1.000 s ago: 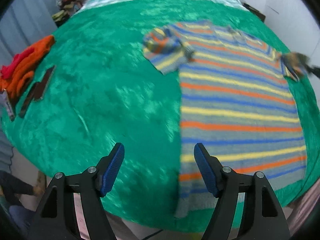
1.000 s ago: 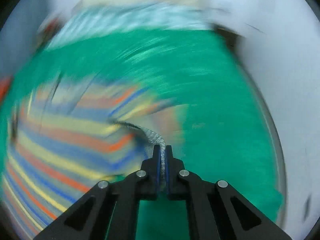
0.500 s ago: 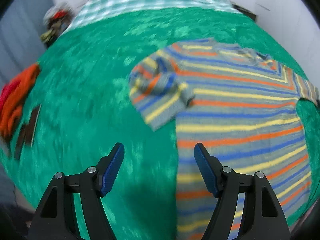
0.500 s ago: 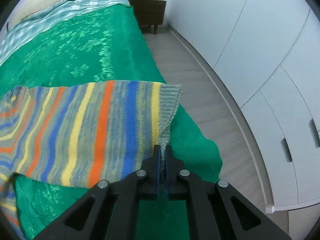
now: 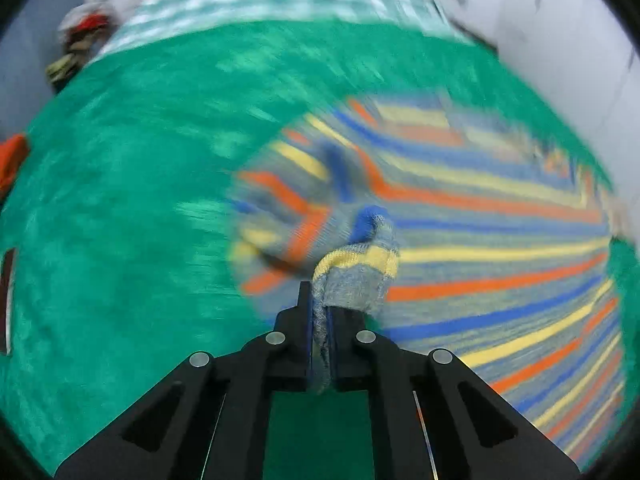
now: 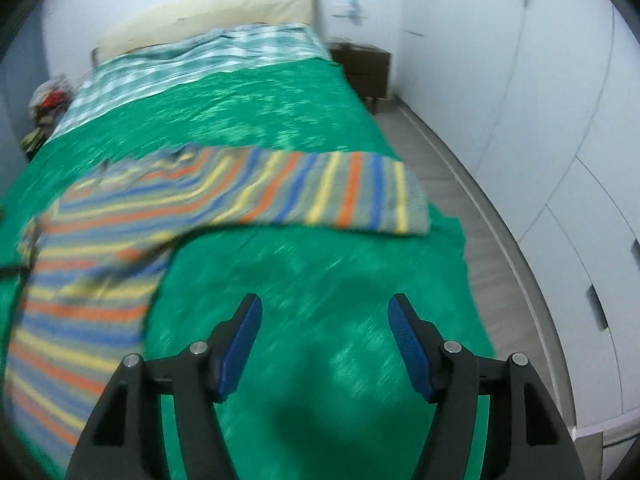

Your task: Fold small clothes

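Note:
A striped sweater (image 5: pixel 480 240) in grey, orange, yellow and blue lies on the green bedspread (image 5: pixel 120 200). My left gripper (image 5: pixel 320 320) is shut on the cuff of its left sleeve (image 5: pixel 356 268), which is bunched and lifted. In the right wrist view the sweater (image 6: pixel 100 240) lies at the left and its right sleeve (image 6: pixel 340 196) is stretched flat toward the bed's right edge. My right gripper (image 6: pixel 324 340) is open and empty over bare bedspread (image 6: pixel 320 280), nearer than the sleeve.
A checked sheet (image 6: pixel 200 64) and a pillow cover the head of the bed. A clothes heap (image 5: pixel 80 48) lies at the far left, orange clothes (image 5: pixel 12 156) at the left edge. White wardrobes (image 6: pixel 560 120), floor and a nightstand (image 6: pixel 368 68) are to the right.
My left gripper moved forward and closed on the left sleeve cuff. My right gripper let go of the right sleeve, opened and pulled back; the sleeve now lies flat.

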